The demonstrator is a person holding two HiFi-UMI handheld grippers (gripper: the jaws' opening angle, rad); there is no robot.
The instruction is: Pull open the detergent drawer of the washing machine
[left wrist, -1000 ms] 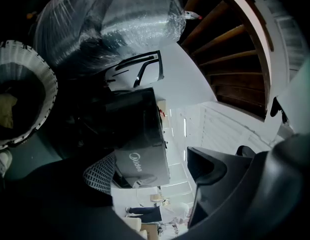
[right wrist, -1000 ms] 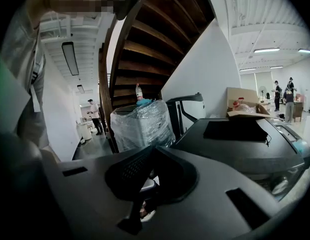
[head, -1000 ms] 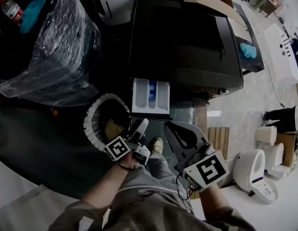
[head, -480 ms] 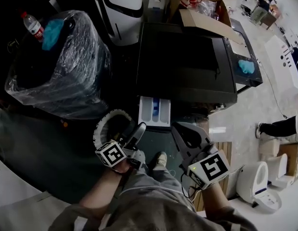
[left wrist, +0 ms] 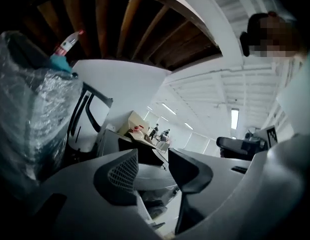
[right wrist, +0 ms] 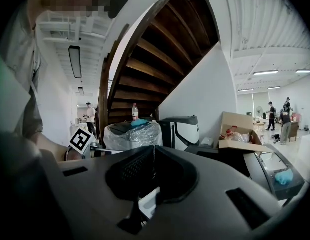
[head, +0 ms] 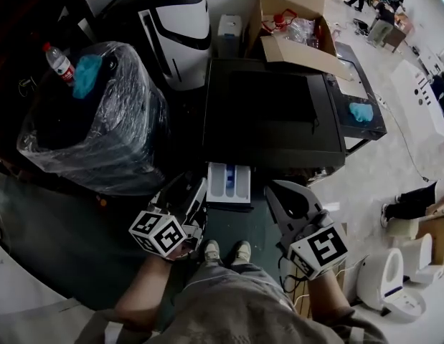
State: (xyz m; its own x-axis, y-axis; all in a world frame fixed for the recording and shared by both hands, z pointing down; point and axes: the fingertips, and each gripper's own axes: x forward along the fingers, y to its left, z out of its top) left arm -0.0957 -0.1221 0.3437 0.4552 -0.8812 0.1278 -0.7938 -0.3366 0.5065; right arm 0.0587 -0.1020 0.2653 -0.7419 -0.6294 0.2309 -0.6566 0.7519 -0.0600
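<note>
The black washing machine (head: 272, 113) stands in the middle of the head view, seen from above. Its white detergent drawer (head: 229, 183) sticks out of the front, with a blue insert showing inside. My left gripper (head: 189, 196) hovers just left of the drawer, apart from it. Its jaws are closing, a gap still shows between the fingers (left wrist: 122, 176), and nothing is in that gap. My right gripper (head: 277, 190) hangs just right of the drawer, jaws shut and empty, its fingertips (right wrist: 153, 154) meeting. Neither gripper touches the drawer.
A plastic-wrapped dark appliance (head: 92, 120) stands at the left, with a water bottle (head: 58, 63) and a blue cloth (head: 85, 74) on top. Behind are a white-and-black unit (head: 175, 27) and an open cardboard box (head: 293, 20). White toilets (head: 394, 278) sit at the lower right. My shoes (head: 225, 251) are below the drawer.
Both grippers have risen toward the level of the drawer. The left gripper has rolled over and its jaws have narrowed. The drawer stays pulled out as before.
</note>
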